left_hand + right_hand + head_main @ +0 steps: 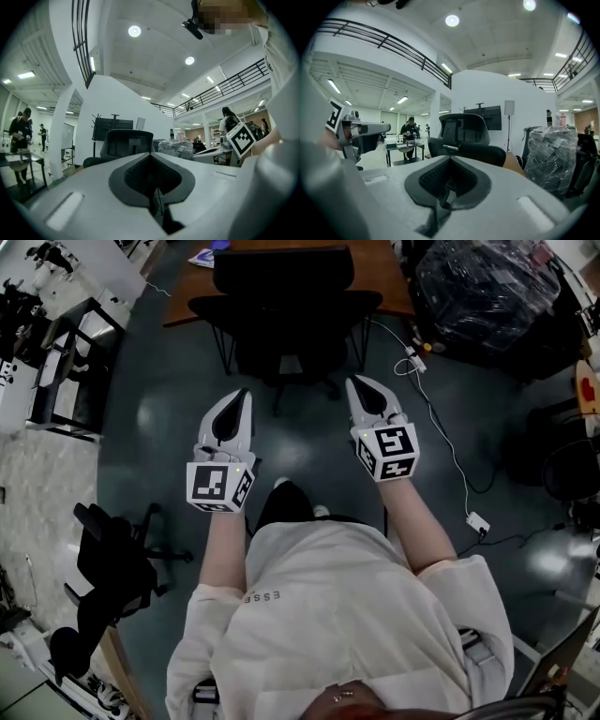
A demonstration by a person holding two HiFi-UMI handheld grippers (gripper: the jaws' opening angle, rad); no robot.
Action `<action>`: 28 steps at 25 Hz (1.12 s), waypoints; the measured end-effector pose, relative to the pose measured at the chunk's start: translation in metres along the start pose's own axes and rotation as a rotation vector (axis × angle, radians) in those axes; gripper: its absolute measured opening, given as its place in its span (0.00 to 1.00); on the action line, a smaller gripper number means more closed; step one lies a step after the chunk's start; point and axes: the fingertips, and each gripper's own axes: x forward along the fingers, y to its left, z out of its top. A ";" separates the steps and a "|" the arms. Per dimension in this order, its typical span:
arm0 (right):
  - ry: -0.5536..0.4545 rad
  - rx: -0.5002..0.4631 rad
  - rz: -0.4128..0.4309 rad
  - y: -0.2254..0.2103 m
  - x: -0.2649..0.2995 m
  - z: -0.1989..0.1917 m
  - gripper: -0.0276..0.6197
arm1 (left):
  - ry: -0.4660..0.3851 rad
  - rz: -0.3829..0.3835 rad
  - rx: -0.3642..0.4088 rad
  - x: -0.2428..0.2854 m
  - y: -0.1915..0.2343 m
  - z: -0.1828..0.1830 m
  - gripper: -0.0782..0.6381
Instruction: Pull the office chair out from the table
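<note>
A black office chair (281,296) stands at the top of the head view, its seat tucked against a brown wooden table (375,268). My left gripper (246,395) and right gripper (354,382) are held side by side in front of me, pointing at the chair and well short of it. Both are shut with nothing between the jaws. The left gripper view shows its closed jaws (151,154) with the chair back (129,143) beyond. The right gripper view shows its closed jaws (450,158), with the chair (464,131) farther off.
A white cable (441,418) runs across the dark floor to the right of the chair. A plastic-wrapped pile (487,287) sits at the top right. Another black chair (112,559) stands at the lower left, with white furniture (66,362) beyond it.
</note>
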 end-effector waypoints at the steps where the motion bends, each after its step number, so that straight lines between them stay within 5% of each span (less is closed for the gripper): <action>1: -0.001 -0.005 0.000 -0.004 0.008 0.002 0.03 | 0.001 -0.006 0.000 0.009 0.006 -0.001 0.13; 10: -0.030 -0.087 -0.033 -0.031 0.101 0.045 0.03 | -0.026 -0.077 0.018 0.104 0.080 0.008 0.13; 16: -0.092 -0.269 -0.074 -0.048 0.141 0.103 0.03 | -0.033 -0.168 0.161 0.160 0.115 0.034 0.13; 21: -0.117 -0.429 -0.087 -0.059 0.154 0.141 0.03 | -0.044 -0.204 0.364 0.191 0.128 0.057 0.13; 26: -0.049 -0.613 0.021 -0.055 0.178 0.162 0.18 | 0.059 -0.257 0.746 0.219 0.121 0.063 0.14; 28: -0.012 -0.693 0.054 -0.053 0.188 0.161 0.32 | 0.124 -0.293 0.890 0.228 0.116 0.055 0.31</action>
